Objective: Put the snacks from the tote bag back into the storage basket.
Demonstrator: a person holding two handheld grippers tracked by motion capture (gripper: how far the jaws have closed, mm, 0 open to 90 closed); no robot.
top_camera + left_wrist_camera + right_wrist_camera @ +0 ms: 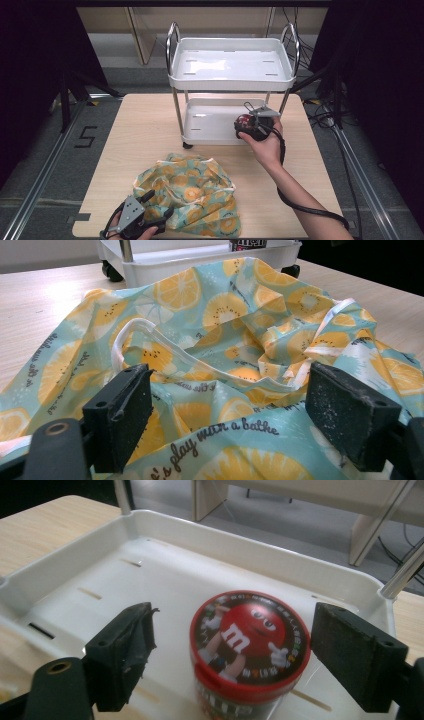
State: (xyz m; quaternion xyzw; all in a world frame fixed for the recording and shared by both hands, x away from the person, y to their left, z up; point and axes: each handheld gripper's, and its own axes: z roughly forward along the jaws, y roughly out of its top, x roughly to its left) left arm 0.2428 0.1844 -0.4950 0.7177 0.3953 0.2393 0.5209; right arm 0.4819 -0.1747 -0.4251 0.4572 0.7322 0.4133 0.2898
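Note:
A round can with a red cartoon-candy lid (249, 640) stands upright at the right end of the white cart's lower tray (150, 575). My right gripper (232, 630) is open, with one jaw on each side of the can; its right jaw is very close to the lid. From above, the can (244, 121) sits just ahead of the right gripper (248, 126). A crumpled teal cloth bag with a citrus-slice print (192, 192) lies on the table's near side. My left gripper (160, 204) hovers open at its near left edge, jaws over the bag (210, 325).
The two-tier white cart (230, 65) with chrome posts stands on the far half of the wooden table (145, 130). Its top tray holds nothing. A cart wheel (111, 271) sits just beyond the bag. Floor rails and cables run along both sides.

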